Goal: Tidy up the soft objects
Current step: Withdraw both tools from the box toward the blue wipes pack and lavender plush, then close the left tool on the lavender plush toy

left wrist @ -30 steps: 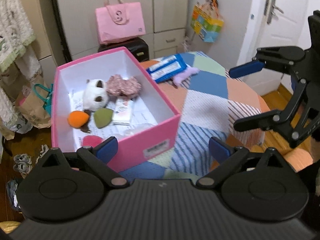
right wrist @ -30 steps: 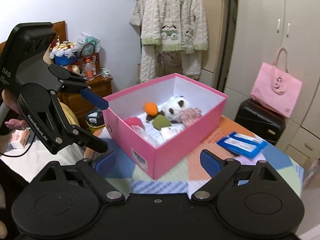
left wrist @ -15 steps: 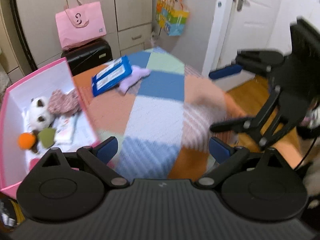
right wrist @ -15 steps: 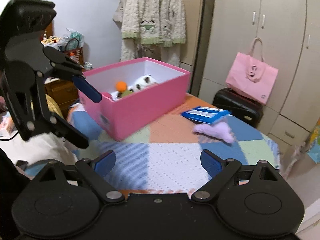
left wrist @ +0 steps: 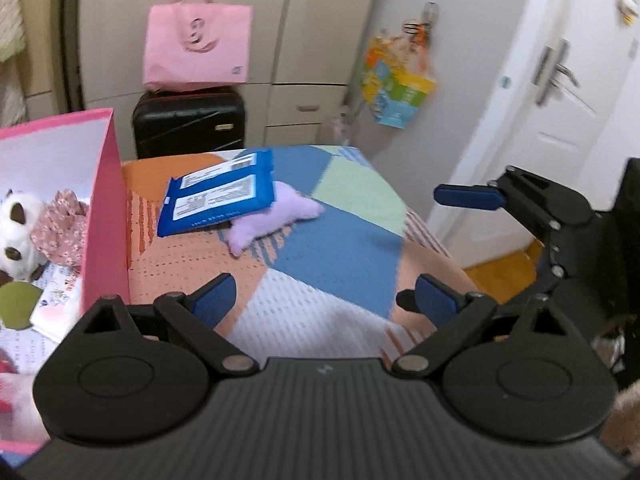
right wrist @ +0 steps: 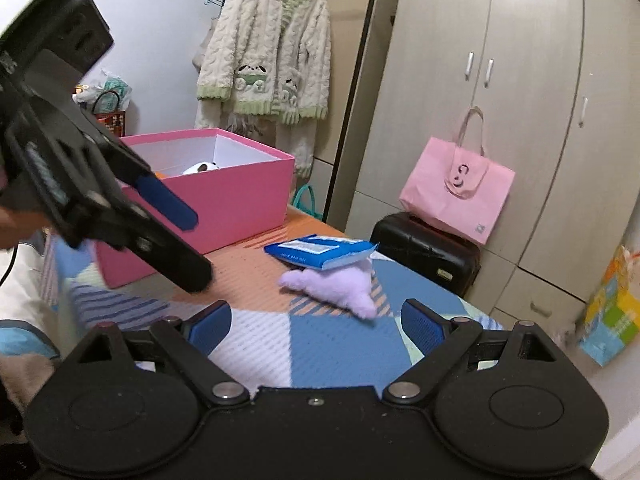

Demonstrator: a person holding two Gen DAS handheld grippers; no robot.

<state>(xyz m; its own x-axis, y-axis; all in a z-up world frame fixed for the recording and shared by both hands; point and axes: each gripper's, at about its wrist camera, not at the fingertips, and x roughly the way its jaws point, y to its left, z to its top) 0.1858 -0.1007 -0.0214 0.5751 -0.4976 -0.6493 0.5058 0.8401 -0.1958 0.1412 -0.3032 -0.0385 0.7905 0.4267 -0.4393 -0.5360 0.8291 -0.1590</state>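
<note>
The pink box (left wrist: pixel 105 216) holds a panda plush (left wrist: pixel 16 224) and floral fabric (left wrist: pixel 60 228), the fabric visible only to the left wrist, while both grippers (left wrist: pixel 326 298) (right wrist: pixel 316 326) gape empty.

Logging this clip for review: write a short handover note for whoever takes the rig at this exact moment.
Left claw: open, empty, over the patchwork cover.
Right claw: open, empty, facing the two loose items.
Pink box: at the cover's far side, already holding a panda plush, a floral fabric piece, a green pad and more.
Left outside: the lilac soft toy, with the blue pack lying partly on top of it.
Next, probably: clear the pack and box the lilac toy.
</note>
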